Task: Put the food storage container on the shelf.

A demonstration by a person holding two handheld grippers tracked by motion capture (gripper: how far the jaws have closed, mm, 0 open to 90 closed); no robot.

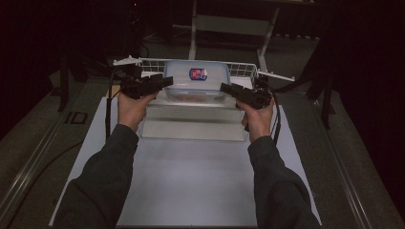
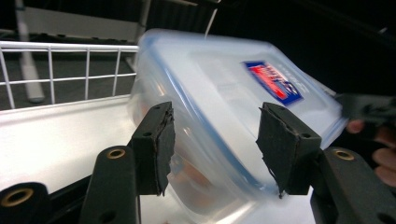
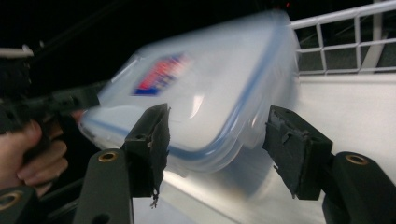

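So the plastic container [image 1: 197, 81] with the blue-rimmed lid and the red and blue label [image 1: 197, 74] sat up between the two grippers, over the far end of the white table [image 1: 191, 181], with the white wire basket [image 1: 239, 68] right behind it.

From the high view, the left gripper [image 1: 165, 82] came at the container's left end and the right gripper [image 1: 225, 88] at its right end, both pointing inward at each other. You couldn't really tell from up there whether the tips touched the box.

The gripper views helped more. In the left gripper view the container [image 2: 219, 107] sat tilted and a bit blurred, just past the left gripper [image 2: 212, 144], with its near corner dropping in between the pads [image 2: 159, 144]. The jaws were spread apart, and I saw a gap on the right side between pad and plastic. No pinch there as far as I could tell. That view also caught the other hand [image 2: 380, 149] at the far end.

The right gripper view had the same deal: the container [image 3: 205, 88] was tilted, and its rounded corner hung just in front of and partly between the pads [image 3: 152, 144] of the right gripper [image 3: 217, 149]. Jaws were spread, with the right pad clearly off the box. The left hand [image 3: 32, 154] was showing past it. Something reddish was visible inside the box through the wall in the high view and the left gripper view.
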